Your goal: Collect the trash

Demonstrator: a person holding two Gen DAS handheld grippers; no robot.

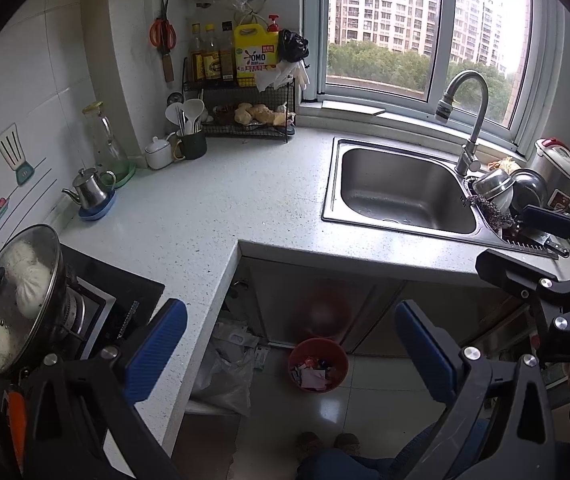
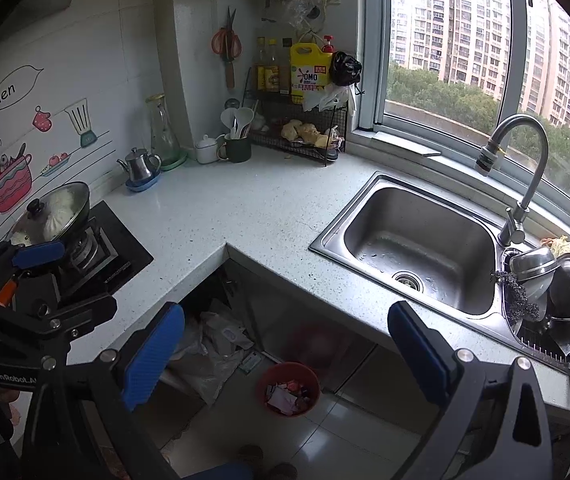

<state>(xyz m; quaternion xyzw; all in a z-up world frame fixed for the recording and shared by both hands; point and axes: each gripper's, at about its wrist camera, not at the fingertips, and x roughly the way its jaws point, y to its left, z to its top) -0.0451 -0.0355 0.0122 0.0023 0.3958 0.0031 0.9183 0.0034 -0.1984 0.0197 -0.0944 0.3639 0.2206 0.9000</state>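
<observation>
Left gripper and right gripper held above bench corner, jaws of both spread wide, nothing grasped. Red trash bin seen on floor below bench edge, in front of cabinet, holding paper scraps and wrappers. Sink bare at right.
</observation>
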